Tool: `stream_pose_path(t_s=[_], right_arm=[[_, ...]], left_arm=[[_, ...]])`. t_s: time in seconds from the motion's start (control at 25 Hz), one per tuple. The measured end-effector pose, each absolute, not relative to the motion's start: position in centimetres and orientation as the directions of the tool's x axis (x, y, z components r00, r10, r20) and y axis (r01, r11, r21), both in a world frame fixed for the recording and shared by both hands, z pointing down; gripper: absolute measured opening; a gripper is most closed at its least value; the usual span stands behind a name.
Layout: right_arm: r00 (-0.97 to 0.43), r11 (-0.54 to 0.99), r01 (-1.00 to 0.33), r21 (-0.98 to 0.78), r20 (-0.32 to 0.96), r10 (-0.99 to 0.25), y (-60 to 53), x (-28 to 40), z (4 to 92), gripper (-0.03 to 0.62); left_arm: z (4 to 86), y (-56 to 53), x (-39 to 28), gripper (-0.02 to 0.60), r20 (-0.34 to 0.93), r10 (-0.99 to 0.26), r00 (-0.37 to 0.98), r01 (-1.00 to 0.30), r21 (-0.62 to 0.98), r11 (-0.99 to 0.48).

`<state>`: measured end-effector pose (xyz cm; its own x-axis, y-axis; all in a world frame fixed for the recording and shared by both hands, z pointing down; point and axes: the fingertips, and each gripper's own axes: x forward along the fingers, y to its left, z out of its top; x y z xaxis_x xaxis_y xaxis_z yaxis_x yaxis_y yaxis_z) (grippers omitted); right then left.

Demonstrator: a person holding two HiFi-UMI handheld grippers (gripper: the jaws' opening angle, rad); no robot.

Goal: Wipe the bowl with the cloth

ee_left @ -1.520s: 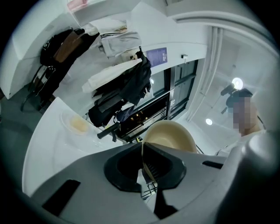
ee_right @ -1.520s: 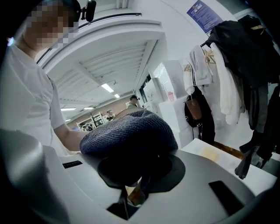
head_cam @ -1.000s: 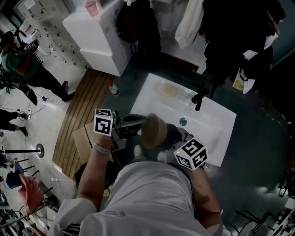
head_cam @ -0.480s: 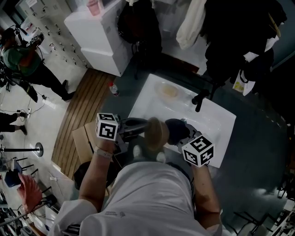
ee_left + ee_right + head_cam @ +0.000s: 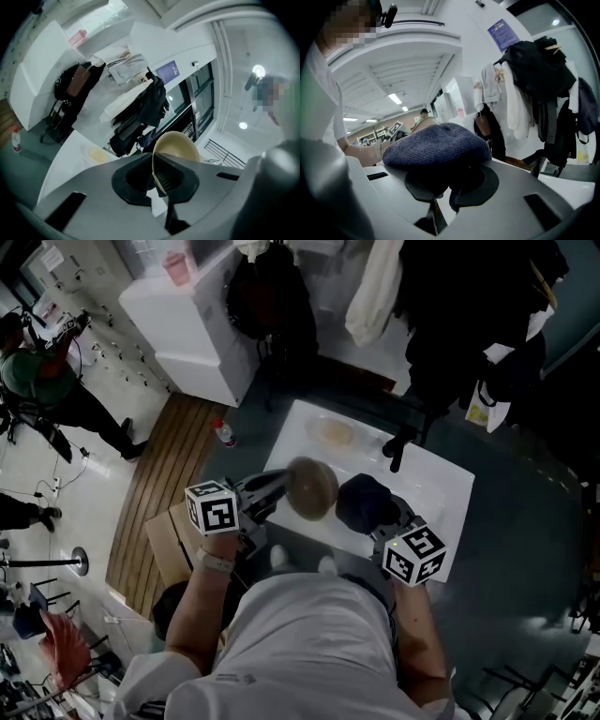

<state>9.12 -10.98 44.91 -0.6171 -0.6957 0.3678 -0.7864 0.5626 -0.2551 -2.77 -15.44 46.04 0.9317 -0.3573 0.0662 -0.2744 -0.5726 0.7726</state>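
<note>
Above the sink (image 5: 448,486), bowl (image 5: 312,487) beside cloth (image 5: 364,503)

support: white sink (image 5: 441,486) is standing beside wooden floor slats (image 5: 155,486) | far-left: pale yellow round piece (image 5: 333,433) is lying on its rim | far edge: black faucet (image 5: 398,446) is standing upright

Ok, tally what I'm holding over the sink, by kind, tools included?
bowl: 1, tan, clamped in the left tool
cloth: 1, dark blue, clamped in the right tool
tools: 2
Total: 4
</note>
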Motion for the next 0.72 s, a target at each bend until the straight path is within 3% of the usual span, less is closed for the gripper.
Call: stream_pose_path(t_s=[0.24, 0.72], right_arm=[[-0.52, 0.451, -0.845, -0.286, 0.248, -0.817, -12.1, 12.0, 43.3, 0.069], [-0.409, 0.33, -0.889, -0.317, 0.223, -0.885, -11.9, 14.2, 44.3, 0.069]], left_arm=[[46.1, -17.6, -2.8, 0.021, 0.18, -0.502, 0.846, -0.493, 0.623, -0.607], [46.0, -19.2, -3.0, 0.021, 0.205, -0.648, 0.733, -0.657, 0.46, -0.598]])
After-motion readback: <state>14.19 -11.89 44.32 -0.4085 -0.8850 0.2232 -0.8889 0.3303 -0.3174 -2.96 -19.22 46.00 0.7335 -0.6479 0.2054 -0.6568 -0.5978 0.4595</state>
